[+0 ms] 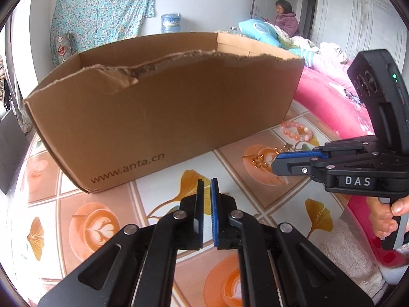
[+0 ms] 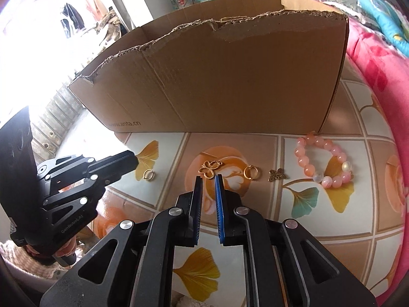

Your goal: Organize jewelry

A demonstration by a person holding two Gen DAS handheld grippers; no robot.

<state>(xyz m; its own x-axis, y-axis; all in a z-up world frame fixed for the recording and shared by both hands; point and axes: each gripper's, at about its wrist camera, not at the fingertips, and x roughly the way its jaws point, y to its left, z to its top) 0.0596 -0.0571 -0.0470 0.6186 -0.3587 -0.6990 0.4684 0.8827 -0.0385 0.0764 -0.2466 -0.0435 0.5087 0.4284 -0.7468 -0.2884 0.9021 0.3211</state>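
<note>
Jewelry lies in a row on the patterned table in front of a brown cardboard box: a gold ring, a gold butterfly charm, a second gold ring, a small bronze butterfly and a pink bead bracelet. My right gripper hovers just before the gold butterfly, jaws nearly closed and empty. My left gripper is nearly closed and empty, near the box front. In the left wrist view the bracelet and gold butterfly show beside the right gripper.
The box has torn top edges and stands at the back of the table. A pink quilted bed borders the table on the right. A person sits far behind by a door. A blue water jug stands by the wall.
</note>
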